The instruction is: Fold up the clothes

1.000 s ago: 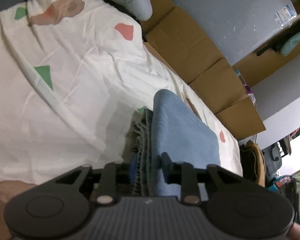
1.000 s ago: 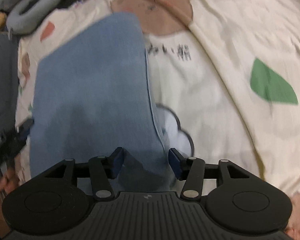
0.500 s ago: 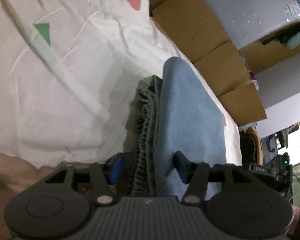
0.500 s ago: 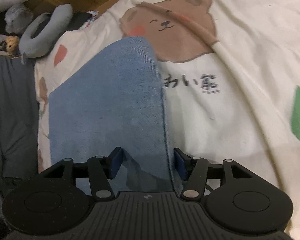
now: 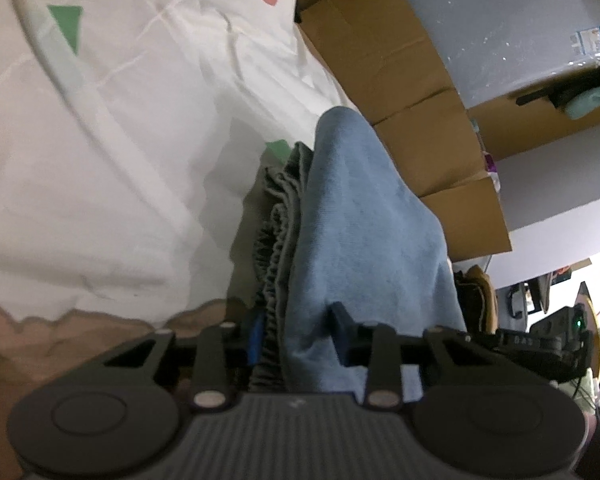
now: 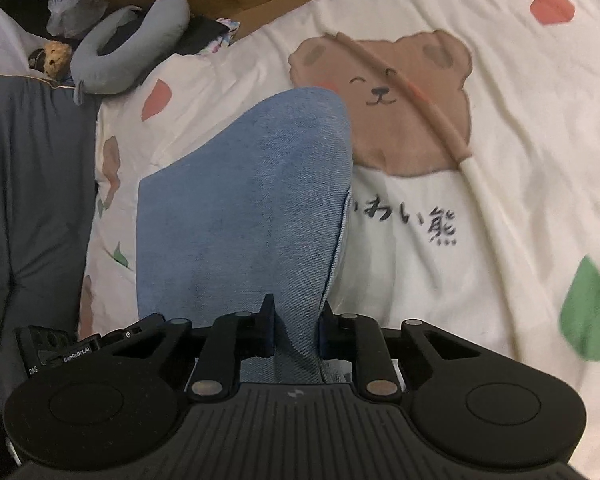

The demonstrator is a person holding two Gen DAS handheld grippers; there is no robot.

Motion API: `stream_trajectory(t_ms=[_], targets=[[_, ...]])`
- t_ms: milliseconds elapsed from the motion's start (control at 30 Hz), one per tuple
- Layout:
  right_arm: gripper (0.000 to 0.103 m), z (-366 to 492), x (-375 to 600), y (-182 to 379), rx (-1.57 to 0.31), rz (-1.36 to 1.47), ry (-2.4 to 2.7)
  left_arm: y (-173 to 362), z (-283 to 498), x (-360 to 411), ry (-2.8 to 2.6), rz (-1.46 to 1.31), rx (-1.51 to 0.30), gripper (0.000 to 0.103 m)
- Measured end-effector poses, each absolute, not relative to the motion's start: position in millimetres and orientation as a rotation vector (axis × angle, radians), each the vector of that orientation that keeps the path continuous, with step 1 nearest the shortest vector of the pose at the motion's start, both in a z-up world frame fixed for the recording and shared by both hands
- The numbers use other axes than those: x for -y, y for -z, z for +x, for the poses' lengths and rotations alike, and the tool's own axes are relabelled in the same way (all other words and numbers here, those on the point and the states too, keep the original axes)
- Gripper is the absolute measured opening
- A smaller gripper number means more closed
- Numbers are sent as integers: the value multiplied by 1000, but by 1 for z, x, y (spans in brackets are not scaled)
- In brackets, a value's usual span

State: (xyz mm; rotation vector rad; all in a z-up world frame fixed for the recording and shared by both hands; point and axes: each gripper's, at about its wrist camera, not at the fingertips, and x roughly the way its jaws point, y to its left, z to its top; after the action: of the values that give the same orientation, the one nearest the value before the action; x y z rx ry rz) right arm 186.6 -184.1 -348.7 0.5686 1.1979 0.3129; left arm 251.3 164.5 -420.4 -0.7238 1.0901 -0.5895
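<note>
One blue garment (image 6: 244,216), one neck pillow (image 6: 132,56), three cardboard boxes (image 5: 364,40).

blue garment (image 6: 244,208): soft brushed cloth, matt | bedsheet (image 6: 480,240): smooth printed cotton | boxes (image 5: 384,52): plain matt cardboard | gripper body (image 6: 296,420): ribbed matt plastic

Garment (image 6: 244,208): blue denim, grey gathered waistband (image 5: 276,232). Bedsheet (image 6: 440,280): cream, brown bear print, green and coral patches, black lettering. Neck pillow (image 6: 136,52): grey. Boxes (image 5: 380,48): brown.
</note>
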Motion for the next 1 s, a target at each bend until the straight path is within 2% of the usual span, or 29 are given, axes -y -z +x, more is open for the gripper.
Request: stream_trajectory(t_ms=[533, 833, 1000], targets=[[19, 234, 246, 316, -1285, 378, -252, 430, 271, -85, 703, -778, -1079, 31], [20, 255, 254, 324, -1463, 220, -306, 425, 277, -61, 719, -742, -1079, 30], [25, 242, 272, 340, -1438, 311, -291, 421, 274, -59, 706, -713, -1103, 31]])
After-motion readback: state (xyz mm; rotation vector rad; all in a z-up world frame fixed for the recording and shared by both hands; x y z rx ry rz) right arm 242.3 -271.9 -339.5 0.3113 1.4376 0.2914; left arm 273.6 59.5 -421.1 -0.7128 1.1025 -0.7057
